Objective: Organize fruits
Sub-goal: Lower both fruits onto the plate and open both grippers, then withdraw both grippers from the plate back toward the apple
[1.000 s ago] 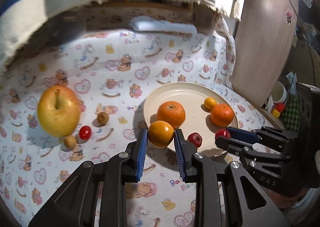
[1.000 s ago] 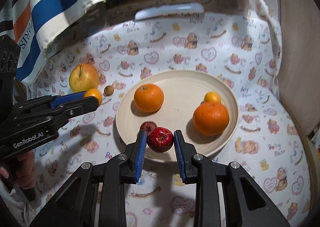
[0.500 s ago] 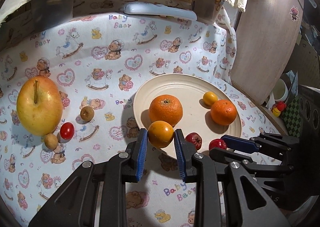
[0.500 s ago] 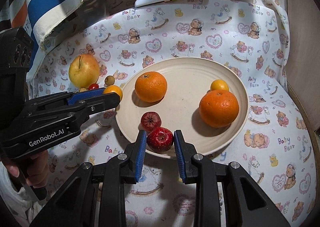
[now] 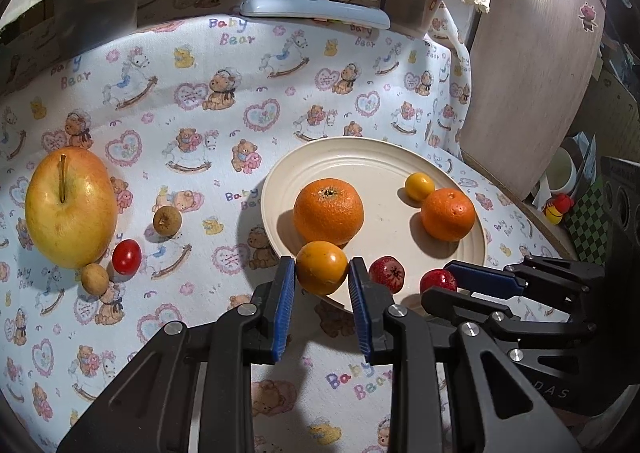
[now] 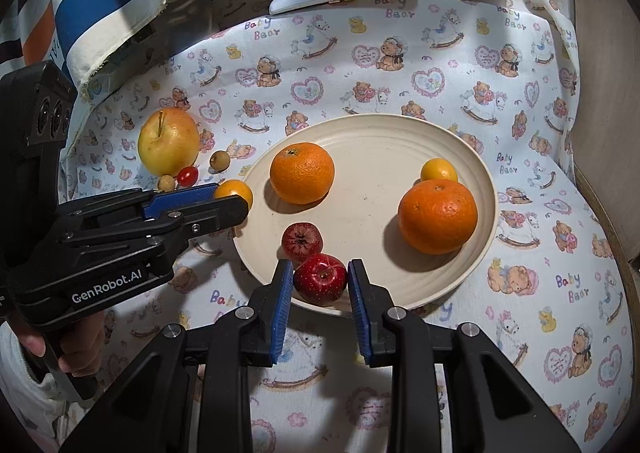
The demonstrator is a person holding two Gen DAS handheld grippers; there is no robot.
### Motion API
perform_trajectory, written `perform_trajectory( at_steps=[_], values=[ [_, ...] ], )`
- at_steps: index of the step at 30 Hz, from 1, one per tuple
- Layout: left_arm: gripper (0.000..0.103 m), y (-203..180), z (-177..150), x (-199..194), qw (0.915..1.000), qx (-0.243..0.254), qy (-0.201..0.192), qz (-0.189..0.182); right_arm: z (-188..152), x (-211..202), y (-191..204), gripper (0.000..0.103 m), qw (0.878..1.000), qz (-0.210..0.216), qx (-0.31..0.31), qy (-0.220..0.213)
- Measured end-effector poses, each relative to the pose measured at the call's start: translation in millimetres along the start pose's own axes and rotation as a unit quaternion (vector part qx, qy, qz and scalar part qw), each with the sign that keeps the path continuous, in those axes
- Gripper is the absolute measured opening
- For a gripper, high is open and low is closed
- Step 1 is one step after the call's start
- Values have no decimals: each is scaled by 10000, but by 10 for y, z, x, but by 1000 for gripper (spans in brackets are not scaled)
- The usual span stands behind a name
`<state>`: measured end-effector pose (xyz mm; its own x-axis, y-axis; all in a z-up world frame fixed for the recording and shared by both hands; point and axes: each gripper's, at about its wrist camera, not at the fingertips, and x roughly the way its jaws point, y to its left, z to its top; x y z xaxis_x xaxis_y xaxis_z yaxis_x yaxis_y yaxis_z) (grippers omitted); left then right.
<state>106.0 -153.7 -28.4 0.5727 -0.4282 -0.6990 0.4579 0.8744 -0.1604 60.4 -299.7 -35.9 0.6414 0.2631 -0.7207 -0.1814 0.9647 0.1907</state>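
My left gripper (image 5: 322, 287) is shut on a small orange-yellow fruit (image 5: 321, 267) at the near-left rim of the cream plate (image 5: 360, 151). My right gripper (image 6: 320, 291) is shut on a small red apple-like fruit (image 6: 320, 278) over the plate's near rim (image 6: 400, 305). On the plate lie two oranges (image 6: 302, 172) (image 6: 437, 216), a small yellow fruit (image 6: 438, 170) and a dark red fruit (image 6: 301, 240). A yellow apple (image 5: 70, 207), a cherry tomato (image 5: 126, 256) and two small brown fruits (image 5: 167, 220) (image 5: 94, 279) lie on the cloth to the left.
A white remote (image 5: 316, 9) lies at the cloth's far edge. A wooden board (image 5: 532, 85) stands at the right, with a cup (image 5: 560, 173) and small toys beyond the table edge. Striped fabric (image 6: 100, 1) hangs at the back left.
Both grippers have come lower and closer to the plate's near rim, each still holding its fruit. The fruits on the plate and the cloth have not moved.
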Motion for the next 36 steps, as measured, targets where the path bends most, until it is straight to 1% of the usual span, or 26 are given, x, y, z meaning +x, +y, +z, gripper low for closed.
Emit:
perform_trajectory(
  at_steps=[6, 11, 13, 17, 19, 21, 23, 25, 27, 29, 31, 34, 36],
  values=[
    [26, 3, -11, 4, 10000, -2, -15, -14, 2, -9, 5, 29, 10000, 14, 12, 1],
    [29, 10, -4, 5, 10000, 1, -16, 3, 4, -13, 3, 29, 10000, 19, 8, 1],
    [33, 21, -2, 0, 10000, -18, -31, 10, 4, -10, 2, 29, 10000, 16, 4, 0],
    [36, 44, 2, -39, 9999, -12, -103, 61, 2, -15, 6, 29, 10000, 22, 8, -1],
    [42, 50, 0, -71, 9998, 6, -157, 102, 1, -20, 12, 29, 10000, 30, 12, -3],
    [43, 52, -5, -115, 9996, 58, -230, 171, -3, -23, 11, 29, 10000, 41, 14, -2],
    [48, 58, -11, -164, 9992, 106, -296, 241, -3, -26, 8, 29, 10000, 61, 13, 1],
    [55, 65, -19, -213, 9984, 153, -382, 382, -5, -29, 8, 30, 10000, 63, 17, -2],
    [59, 83, -38, -265, 9974, 194, -480, 497, -4, -29, 7, 30, 10000, 69, 17, -4],
    [63, 120, -49, -312, 9969, 129, -544, 560, -5, -41, 8, 30, 10000, 82, 31, -35],
    [68, 170, -59, -359, 9959, 17, -602, 674, -3, -78, 18, 30, 9999, 48, 9, -133],
    [72, 226, -91, -463, 9925, -63, -826, 896, 0, -167, 62, 31, 9988, -145, -131, -441],
    [74, 256, -114, -544, 9900, -85, -988, 1005, 7, -205, 72, 33, 9979, -215, -173, -588]
  ],
)
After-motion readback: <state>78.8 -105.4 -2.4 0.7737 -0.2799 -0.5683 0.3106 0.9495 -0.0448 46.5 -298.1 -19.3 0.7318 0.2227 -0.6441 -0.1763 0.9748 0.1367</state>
